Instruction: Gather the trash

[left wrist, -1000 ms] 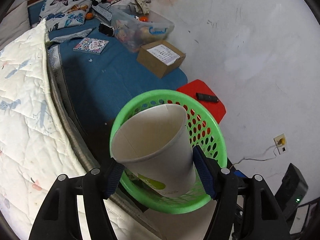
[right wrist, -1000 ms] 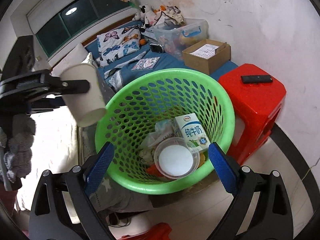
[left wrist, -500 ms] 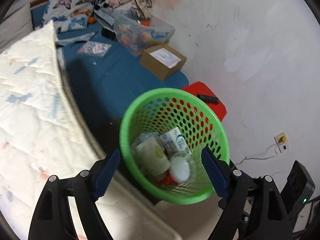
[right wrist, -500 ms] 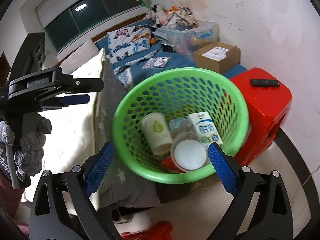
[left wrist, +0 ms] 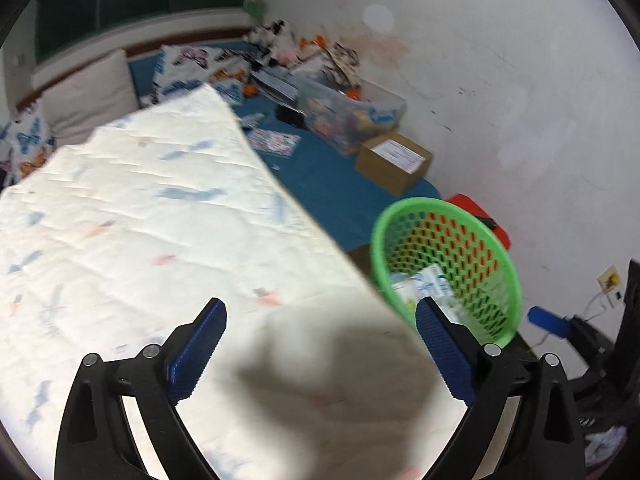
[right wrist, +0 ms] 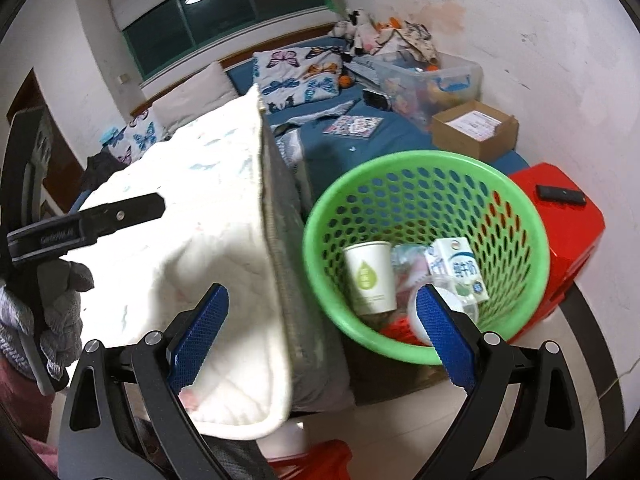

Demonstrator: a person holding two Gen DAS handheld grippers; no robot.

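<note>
Left gripper [left wrist: 320,344]: blue ribbed pads spread wide, nothing between them, hovering over white quilted folded bedding [left wrist: 160,240]. Same gripper visible at far left of right wrist view [right wrist: 86,220], held by a grey-gloved hand [right wrist: 60,304].

Right gripper [right wrist: 322,328]: likewise released, pads far apart, empty; left pad over the bedding edge [right wrist: 224,240], right pad over the near rim of the basket.

Round green perforated plastic basket [right wrist: 520,208] just right of the bedding, on the floor, against the bed foot; red plastic stool [right wrist: 568,232] touching or nearly touching its right side. In left wrist view basket [left wrist: 500,256] seen at right, blurred, beyond the bedding corner.

Contents, counted: one white paper cup with green leaf logo [right wrist: 370,276], roughly upright, mouth up, tilted slightly, long axis near vertical, at left of basket interior. One white-and-blue milk carton [right wrist: 456,268], leaning, long axis running up-left to down-right, at right of cup. One clear round plastic lid or container [right wrist: 452,300], partly hidden by right pad. Crumpled wrappers between cup and carton; count cannot be told. Something red at the bottom, unidentified.

One black remote control [right wrist: 560,194] lying flat atop stool. One open brown cardboard box [right wrist: 474,130] on blue bed sheet behind basket.

Open room: strip of pale floor below basket, near edge; bedding fills the left.
</note>
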